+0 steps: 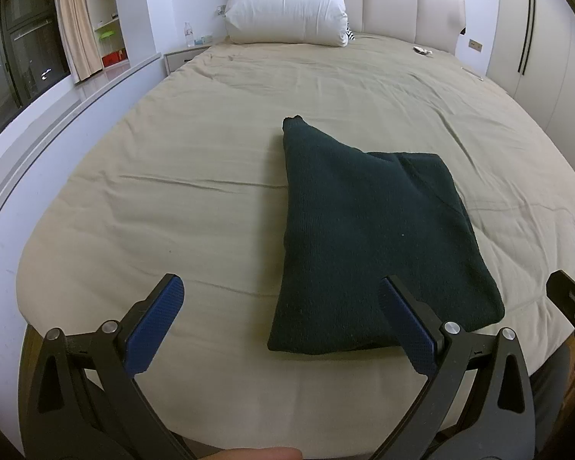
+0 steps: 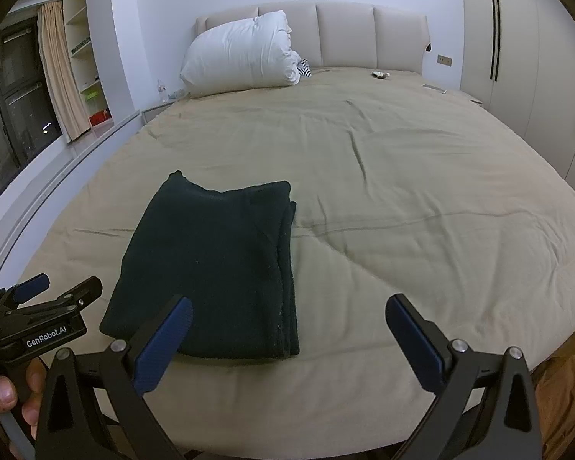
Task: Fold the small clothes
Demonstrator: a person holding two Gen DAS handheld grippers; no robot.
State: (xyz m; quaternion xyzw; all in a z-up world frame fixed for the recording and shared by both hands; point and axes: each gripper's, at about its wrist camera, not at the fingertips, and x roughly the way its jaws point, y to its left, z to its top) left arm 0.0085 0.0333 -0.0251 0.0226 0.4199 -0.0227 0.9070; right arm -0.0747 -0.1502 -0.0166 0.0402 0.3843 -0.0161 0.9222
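A dark green knit garment [image 1: 372, 237] lies folded into a compact stack on the beige bedsheet [image 1: 195, 161], near the foot of the bed; one corner sticks out toward the headboard. It also shows in the right wrist view [image 2: 211, 264]. My left gripper [image 1: 283, 314] is open and empty, held just short of the garment's near left corner. My right gripper [image 2: 287, 329] is open and empty, held just short of the garment's near right edge. The left gripper also shows at the left edge of the right wrist view [image 2: 57, 291].
A white pillow [image 1: 287, 7] leans on the padded headboard [image 1: 402, 4]. A nightstand with a bottle [image 1: 189, 33] stands at the far left. A window ledge [image 1: 57, 107] runs along the left, wardrobe doors [image 2: 517, 57] along the right. A small item [image 2: 380, 74] lies near the headboard.
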